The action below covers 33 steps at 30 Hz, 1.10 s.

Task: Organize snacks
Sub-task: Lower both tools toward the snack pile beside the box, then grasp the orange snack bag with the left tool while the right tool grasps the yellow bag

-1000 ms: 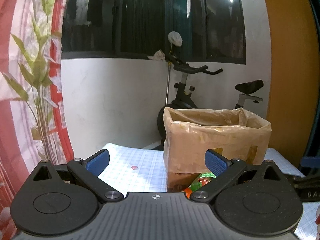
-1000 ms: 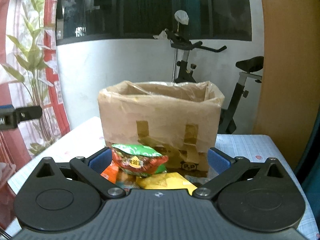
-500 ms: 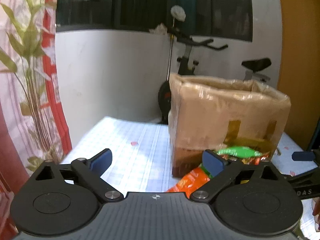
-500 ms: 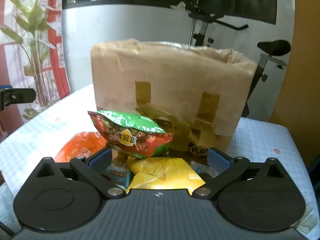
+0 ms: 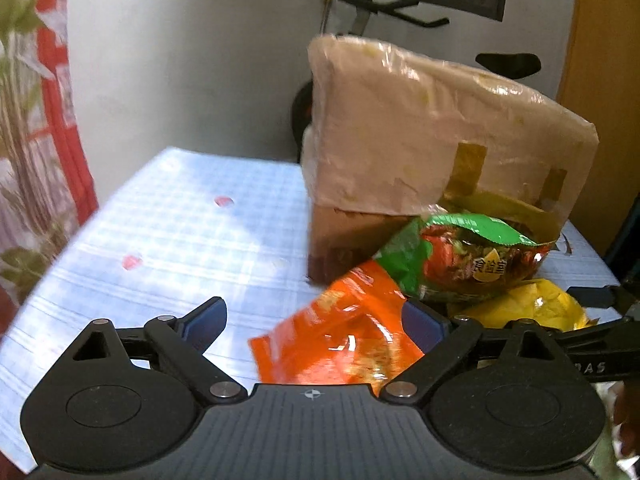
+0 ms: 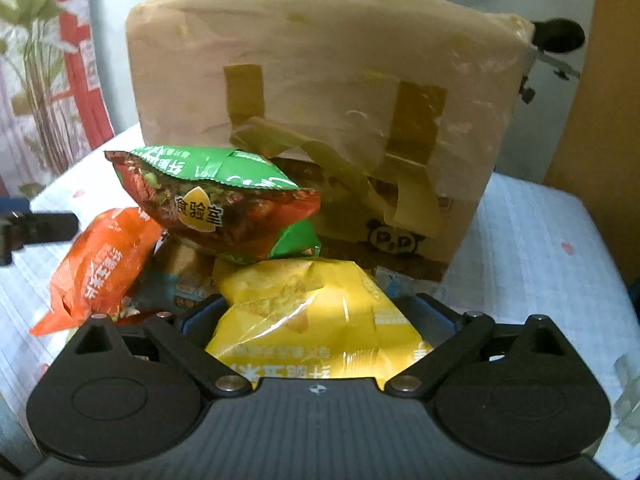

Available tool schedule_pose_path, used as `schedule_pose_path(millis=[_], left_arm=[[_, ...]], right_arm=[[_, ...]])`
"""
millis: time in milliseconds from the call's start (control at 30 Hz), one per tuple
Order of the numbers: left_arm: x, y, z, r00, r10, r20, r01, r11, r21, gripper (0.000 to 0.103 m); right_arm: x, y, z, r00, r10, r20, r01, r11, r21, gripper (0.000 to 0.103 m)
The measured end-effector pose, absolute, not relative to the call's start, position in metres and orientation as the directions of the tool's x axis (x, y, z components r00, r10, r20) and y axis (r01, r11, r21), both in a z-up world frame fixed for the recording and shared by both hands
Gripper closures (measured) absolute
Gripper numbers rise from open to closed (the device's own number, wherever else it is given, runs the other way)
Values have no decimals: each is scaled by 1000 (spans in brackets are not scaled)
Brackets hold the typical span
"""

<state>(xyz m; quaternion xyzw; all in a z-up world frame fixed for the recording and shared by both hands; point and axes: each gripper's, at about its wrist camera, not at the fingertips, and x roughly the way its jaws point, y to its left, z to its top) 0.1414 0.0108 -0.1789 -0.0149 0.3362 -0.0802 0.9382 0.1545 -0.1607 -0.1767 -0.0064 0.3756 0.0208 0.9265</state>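
Both grippers now sit lower and nearer the snack pile in front of the box [image 6: 320, 92] than a second earlier. Left gripper [image 5: 316, 320]: jaws wide, orange bag [image 5: 340, 344] between them, ungripped. Right gripper [image 6: 320, 316]: jaws spread around yellow bag [image 6: 312, 312].

One cardboard box [image 6: 320, 92], four snack bags: orange [image 6: 100, 268], green [image 6: 216, 204], yellow [image 6: 312, 312], blue [image 6: 176, 284]
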Motion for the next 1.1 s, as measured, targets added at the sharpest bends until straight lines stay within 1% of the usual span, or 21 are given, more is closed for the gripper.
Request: schedule_pose_path(millis=[67, 167, 300, 433, 767, 867, 933, 967, 1000, 1100], left_arm=[[147, 10, -184, 746, -190, -638, 158, 982, -108, 8], [155, 10, -195, 734, -184, -654, 145, 983, -114, 8], [164, 14, -211, 702, -196, -685, 146, 981, -131, 7], [168, 14, -222, 688, -233, -687, 178, 972, -152, 4], [166, 11, -226, 700, -238, -673, 182, 971, -154, 3], [162, 11, -225, 706, -238, -667, 182, 971, -153, 8], [160, 9, -223, 710, -226, -667, 191, 973, -126, 16], [159, 9, -222, 712, -225, -665, 198, 973, -118, 18], [159, 10, -220, 712, -225, -665, 201, 973, -114, 22], [157, 13, -216, 713, -226, -663, 199, 973, -118, 26]], right_arm=[[156, -159, -178, 716, 32, -698, -56, 998, -12, 3], [158, -155, -180, 711, 27, -703, -76, 996, -39, 3], [158, -160, -180, 710, 39, -703, -66, 998, -11, 3], [160, -161, -181, 707, 46, -706, -62, 998, 3, 3], [161, -166, -181, 710, 70, -701, -69, 997, 30, 6], [161, -168, -181, 711, 80, -699, -72, 997, 41, 9], [161, -168, -180, 710, 87, -699, -76, 996, 47, 11], [161, -168, -180, 710, 88, -698, -78, 996, 47, 12], [160, -168, -179, 710, 92, -698, -82, 996, 48, 13], [158, -168, -176, 713, 106, -693, -92, 994, 57, 15]])
